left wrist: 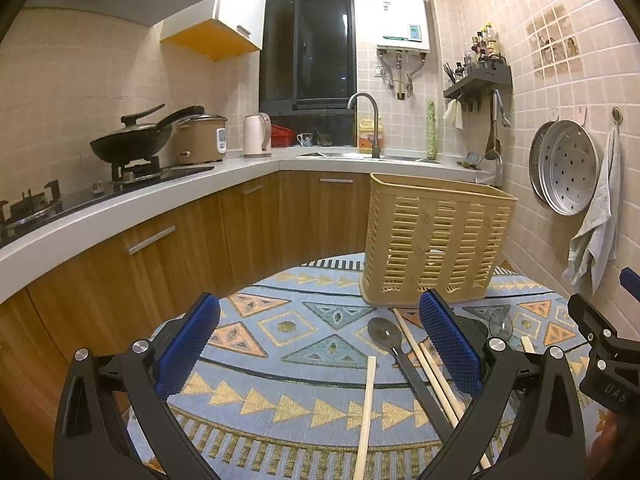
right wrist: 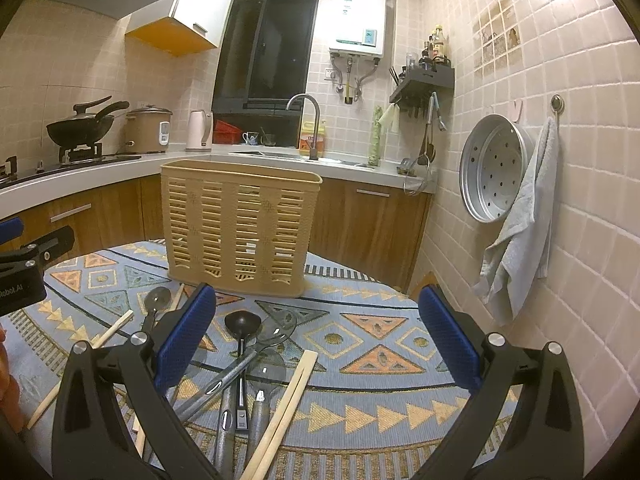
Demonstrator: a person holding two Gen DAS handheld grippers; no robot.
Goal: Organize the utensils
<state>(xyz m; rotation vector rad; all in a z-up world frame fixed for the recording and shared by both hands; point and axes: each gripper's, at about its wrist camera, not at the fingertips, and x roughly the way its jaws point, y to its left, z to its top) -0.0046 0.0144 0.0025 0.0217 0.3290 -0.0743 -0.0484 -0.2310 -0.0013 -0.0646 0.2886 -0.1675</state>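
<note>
A tan slotted utensil basket [left wrist: 436,240] stands upright on a round table with a patterned blue cloth [left wrist: 280,328]; it also shows in the right wrist view [right wrist: 240,232]. Wooden chopsticks [left wrist: 368,412] and a black spoon [left wrist: 382,332] lie in front of it. In the right wrist view, a black ladle [right wrist: 242,324], clear spoons [right wrist: 276,334] and chopsticks [right wrist: 288,400] lie in a pile. My left gripper [left wrist: 320,344] is open and empty above the cloth. My right gripper [right wrist: 316,336] is open and empty above the pile.
Wooden cabinets with a white counter [left wrist: 120,208] curve behind the table, holding a wok [left wrist: 132,140], rice cooker and kettle. A tiled wall on the right carries a steamer tray [right wrist: 492,168] and a hanging towel [right wrist: 520,232].
</note>
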